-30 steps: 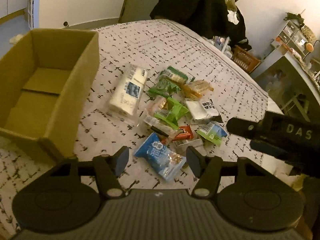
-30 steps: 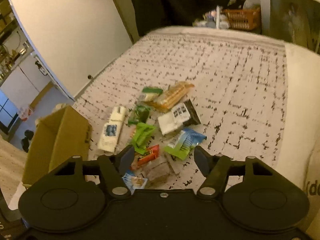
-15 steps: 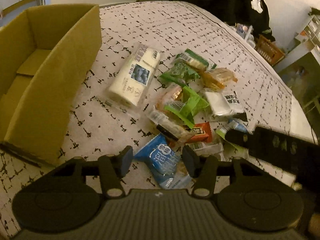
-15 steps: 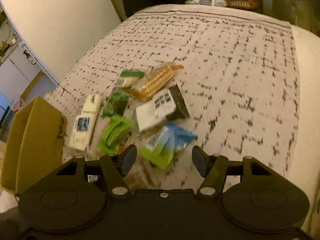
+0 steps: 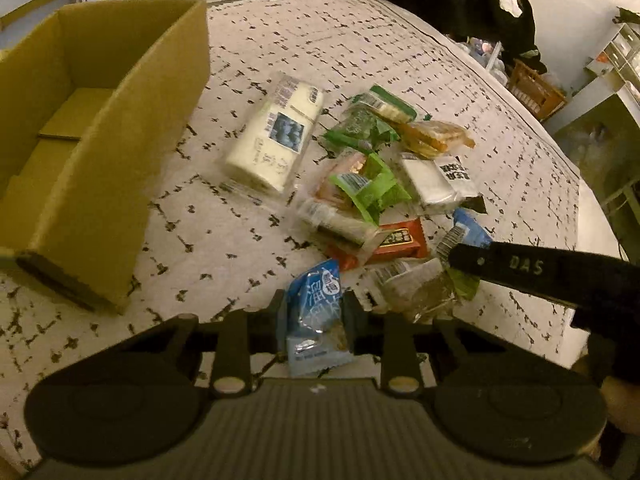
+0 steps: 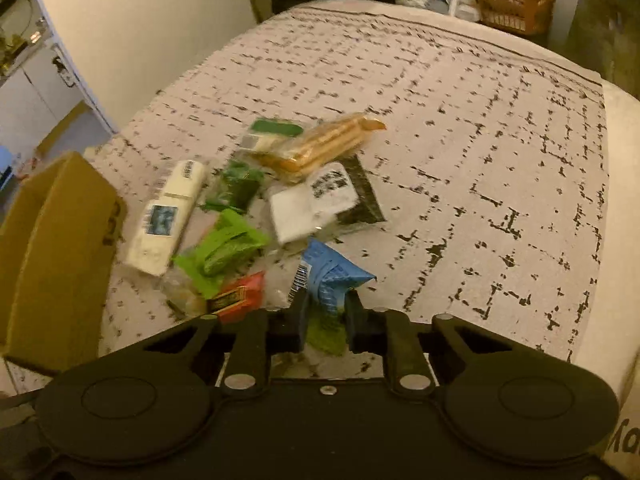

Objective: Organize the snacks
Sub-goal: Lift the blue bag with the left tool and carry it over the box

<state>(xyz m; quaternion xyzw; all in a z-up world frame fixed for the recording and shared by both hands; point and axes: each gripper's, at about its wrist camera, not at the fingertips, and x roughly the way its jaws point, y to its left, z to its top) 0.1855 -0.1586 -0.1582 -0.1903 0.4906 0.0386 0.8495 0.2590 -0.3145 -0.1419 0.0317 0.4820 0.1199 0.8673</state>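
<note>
Clamping left gripper [image 5: 314,316] jaws, just closed, on blue snack packet [image 5: 316,320]; right gripper [image 6: 325,316] likewise pinching blue-green pouch [image 6: 328,284], presumably for boxing in cardboard box [image 5: 120,128].

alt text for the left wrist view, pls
The left gripper has just closed its fingers on a blue snack packet at the near edge of a snack pile on a patterned bedspread. An open cardboard box sits left.
</note>
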